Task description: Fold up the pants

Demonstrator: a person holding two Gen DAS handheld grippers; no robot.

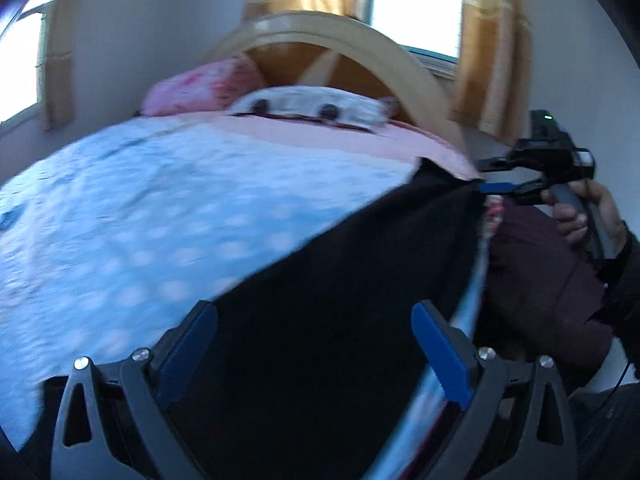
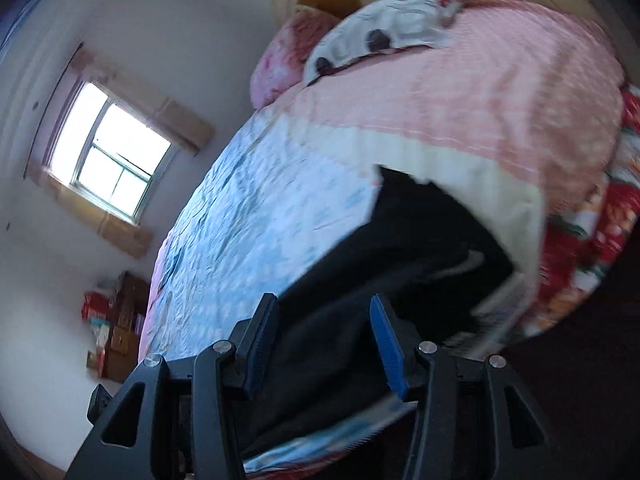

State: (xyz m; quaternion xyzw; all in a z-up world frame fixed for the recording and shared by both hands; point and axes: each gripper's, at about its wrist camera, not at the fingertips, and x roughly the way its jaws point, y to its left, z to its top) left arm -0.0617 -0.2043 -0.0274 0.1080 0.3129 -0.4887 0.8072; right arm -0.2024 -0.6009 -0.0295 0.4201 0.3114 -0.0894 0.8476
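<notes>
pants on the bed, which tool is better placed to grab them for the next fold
Likely the right tool: its fingertips are at the far corner of the black pants. The left tool is wide open above the cloth, gripping nothing.

No text, label or number is legible in either view

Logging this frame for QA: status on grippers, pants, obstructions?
Left gripper jaws open, over the black pants. Right gripper jaws open too, not gripping. Pants lie on the blue bedspread near the bed edge. Nothing in the way.
</notes>
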